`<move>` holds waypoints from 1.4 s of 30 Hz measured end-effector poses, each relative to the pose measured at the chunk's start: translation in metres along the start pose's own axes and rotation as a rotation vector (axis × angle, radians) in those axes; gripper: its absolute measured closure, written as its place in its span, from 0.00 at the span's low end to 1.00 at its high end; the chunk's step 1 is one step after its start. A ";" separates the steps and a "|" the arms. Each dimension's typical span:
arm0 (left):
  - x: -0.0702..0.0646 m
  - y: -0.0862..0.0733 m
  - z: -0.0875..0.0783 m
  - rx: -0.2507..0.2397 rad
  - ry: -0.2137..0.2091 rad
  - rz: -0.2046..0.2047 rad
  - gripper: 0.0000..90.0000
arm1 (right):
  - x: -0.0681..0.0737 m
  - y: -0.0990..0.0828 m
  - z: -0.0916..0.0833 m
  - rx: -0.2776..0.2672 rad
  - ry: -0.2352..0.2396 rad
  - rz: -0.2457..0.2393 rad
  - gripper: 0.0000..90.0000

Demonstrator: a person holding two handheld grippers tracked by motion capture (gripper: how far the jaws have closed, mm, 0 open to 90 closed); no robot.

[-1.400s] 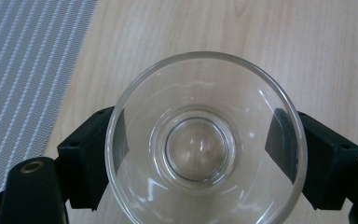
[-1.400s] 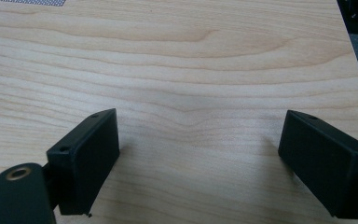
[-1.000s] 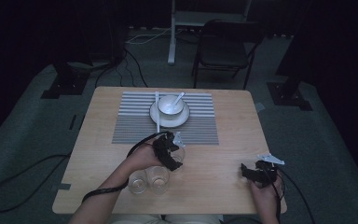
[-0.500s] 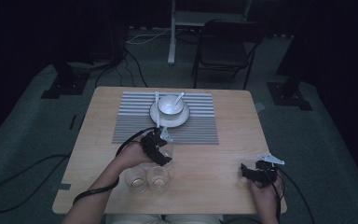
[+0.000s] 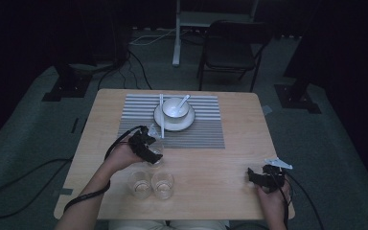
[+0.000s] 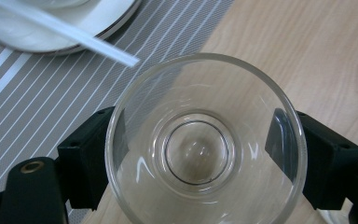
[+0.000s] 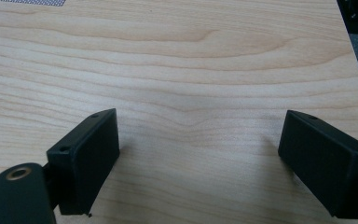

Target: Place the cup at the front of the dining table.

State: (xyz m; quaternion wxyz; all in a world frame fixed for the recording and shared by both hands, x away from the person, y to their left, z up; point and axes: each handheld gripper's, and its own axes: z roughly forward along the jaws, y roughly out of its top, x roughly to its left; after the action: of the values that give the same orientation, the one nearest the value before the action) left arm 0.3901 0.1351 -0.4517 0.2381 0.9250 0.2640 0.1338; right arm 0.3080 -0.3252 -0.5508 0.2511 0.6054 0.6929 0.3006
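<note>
My left gripper [image 5: 149,143] is shut on a clear drinking glass [image 5: 155,152], seen from above as a clear drinking glass [image 6: 205,144] between the two black jaws, at the near edge of the striped placemat [image 5: 172,122]. Two more empty glasses [image 5: 151,184] stand side by side near the table's front edge. A white bowl [image 5: 175,108] with a spoon sits on a white plate [image 5: 174,121] on the mat, with white chopsticks [image 5: 162,116] beside it. My right gripper [image 5: 255,176] rests open at the front right, its jaws wide apart over bare wood, right gripper [image 7: 198,163].
The wooden table [image 5: 230,158] has open surface in its middle and right. A chair [image 5: 230,52] and a white stand [image 5: 177,33] are beyond the far edge. Cables [image 5: 9,191] trail on the floor at the left.
My left gripper has carried the glass away from the two glasses at the front, up and leftward to the placemat's near edge. The right gripper has stayed put.
</note>
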 end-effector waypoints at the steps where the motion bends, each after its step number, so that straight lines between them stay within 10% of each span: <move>1: 0.005 -0.002 0.000 0.002 0.015 -0.021 0.20 | 0.000 0.000 0.000 0.000 0.000 0.000 0.13; 42: 0.100 0.012 0.027 -0.036 0.248 -0.419 0.20 | 0.000 0.000 0.000 0.000 0.000 0.000 0.13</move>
State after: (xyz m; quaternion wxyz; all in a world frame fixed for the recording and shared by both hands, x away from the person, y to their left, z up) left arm 0.4882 0.1714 -0.4561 0.2430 0.8222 0.4750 0.1985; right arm 0.3080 -0.3252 -0.5508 0.2513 0.6054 0.6928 0.3006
